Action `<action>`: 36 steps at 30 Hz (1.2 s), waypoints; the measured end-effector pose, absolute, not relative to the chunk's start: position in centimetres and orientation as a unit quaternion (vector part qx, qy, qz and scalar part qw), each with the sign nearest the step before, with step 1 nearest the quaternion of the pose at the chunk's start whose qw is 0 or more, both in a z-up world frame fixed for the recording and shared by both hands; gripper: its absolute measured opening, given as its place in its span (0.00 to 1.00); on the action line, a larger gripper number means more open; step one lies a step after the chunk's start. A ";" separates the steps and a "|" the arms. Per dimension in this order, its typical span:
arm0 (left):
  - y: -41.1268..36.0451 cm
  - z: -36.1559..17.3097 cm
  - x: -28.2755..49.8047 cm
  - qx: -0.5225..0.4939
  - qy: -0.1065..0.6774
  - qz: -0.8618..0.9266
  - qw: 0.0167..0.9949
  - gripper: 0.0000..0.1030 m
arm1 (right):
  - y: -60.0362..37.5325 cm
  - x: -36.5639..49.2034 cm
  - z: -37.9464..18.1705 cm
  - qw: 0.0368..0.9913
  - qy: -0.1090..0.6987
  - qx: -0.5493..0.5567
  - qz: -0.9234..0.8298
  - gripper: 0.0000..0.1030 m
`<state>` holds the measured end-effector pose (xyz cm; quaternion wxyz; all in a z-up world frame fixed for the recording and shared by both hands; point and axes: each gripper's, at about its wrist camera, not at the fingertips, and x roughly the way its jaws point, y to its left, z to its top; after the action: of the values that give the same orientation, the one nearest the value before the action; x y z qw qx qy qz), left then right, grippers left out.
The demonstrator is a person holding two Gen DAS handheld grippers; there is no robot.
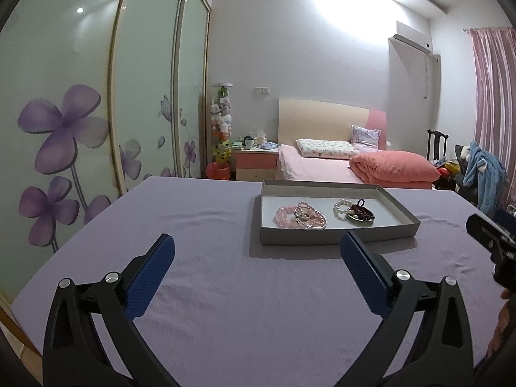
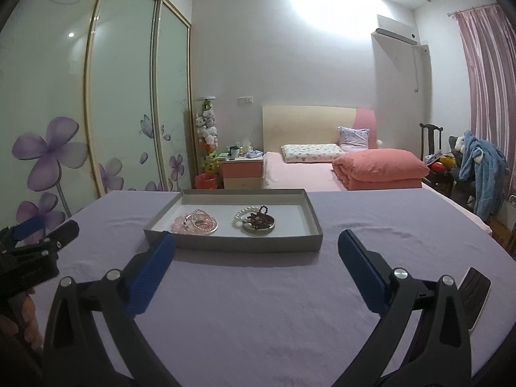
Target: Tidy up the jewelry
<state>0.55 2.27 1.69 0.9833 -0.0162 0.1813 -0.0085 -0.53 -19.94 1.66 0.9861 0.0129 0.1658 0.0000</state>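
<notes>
Left gripper [image 1: 258, 245]: jaws spread wide, nothing between them, blue pads [image 1: 151, 277] over bare cloth. Right gripper [image 2: 256, 243]: same, jaws wide, empty, blue pads [image 2: 150, 277] clear of everything. Both hover above the near half of the table [image 1: 225, 306], which is covered in a lilac cloth, and point slightly down toward the tray.

Grey tray [image 1: 335, 237] sits past the fingertips, toward the table's far edge, flat, apart from both grippers. In the left wrist view it lies right of centre; in the right wrist view it lies left of centre.

Inside the tray there are two clusters:
- left: pink bead bracelet [image 1: 285, 214] touching a thin silver bangle [image 1: 317, 222]
- right: white pearl bracelet [image 1: 341, 206] and dark bead bracelet [image 1: 362, 210] piled on a round metal piece [image 1: 359, 222]

The clusters sit apart with bare tray floor between them. No jewelry lies on the cloth.
</notes>
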 end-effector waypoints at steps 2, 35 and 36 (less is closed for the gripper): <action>2.3 1.6 0.2 -0.017 0.179 -0.009 0.984 0.98 | -19.9 -0.5 1.5 0.986 0.166 0.013 0.001 0.96; 1.8 1.7 -0.2 -0.018 0.181 -0.010 0.983 0.98 | -20.0 -0.4 1.4 0.986 0.167 0.022 0.007 0.96; 1.8 1.6 -0.2 -0.018 0.181 -0.010 0.983 0.98 | -20.0 -0.4 1.4 0.986 0.168 0.022 0.007 0.96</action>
<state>-0.19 1.78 1.61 0.9832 -0.0178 0.1814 -0.0097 -0.36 -19.97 1.37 0.9855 0.0221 0.1680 0.0068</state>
